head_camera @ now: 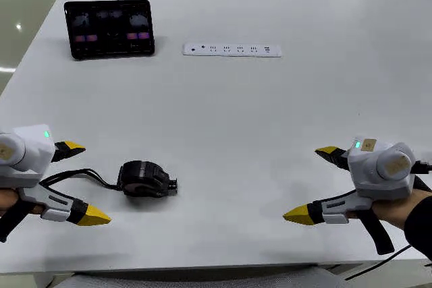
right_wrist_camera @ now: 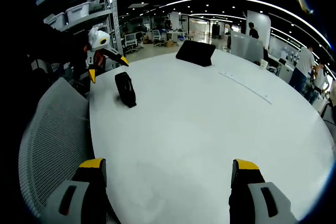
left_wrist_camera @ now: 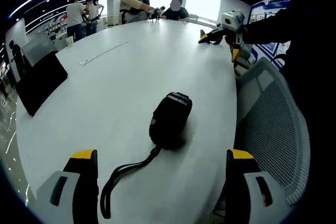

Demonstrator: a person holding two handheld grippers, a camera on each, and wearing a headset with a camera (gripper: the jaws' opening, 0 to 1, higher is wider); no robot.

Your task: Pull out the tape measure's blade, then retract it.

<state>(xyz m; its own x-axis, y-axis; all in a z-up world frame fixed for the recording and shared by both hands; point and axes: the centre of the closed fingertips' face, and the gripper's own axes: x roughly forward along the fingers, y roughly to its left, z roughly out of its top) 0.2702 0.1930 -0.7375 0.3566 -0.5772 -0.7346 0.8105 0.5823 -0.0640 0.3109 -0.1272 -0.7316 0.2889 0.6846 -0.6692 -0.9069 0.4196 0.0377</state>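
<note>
Left gripper (head_camera: pixel 90 181), white-bodied with black jaws and yellow tips: held at the near left edge of the table, jaws spread wide, nothing gripped. Right gripper (head_camera: pixel 305 183), same make: held at the near right edge, jaws likewise spread wide with nothing between them, its tips pointed leftward across the table. Black compact tape measure (head_camera: pixel 143 179), rounded case: laid on the white tabletop (head_camera: pixel 270 112) just ahead of the left gripper's open jaws and well apart from the right gripper. In the head view its long axis is set roughly left to right, with a small tab projecting from the right end, toward the right gripper. In the left gripper view the case is seen end-on, its length running away from the jaws. Black cord wrist strap (head_camera: pixel 73 178): attached at the case's left end and trailed back in a loop between the left gripper's jaws; contact with the jaws cannot be told. Black tablet on a stand (head_camera: pixel 109 28): placed at the far left. White power strip (head_camera: pixel 231 49): laid flat at the far centre. Grey mesh chair back (left_wrist_camera: pixel 273 124): seen beside the table edge.
</note>
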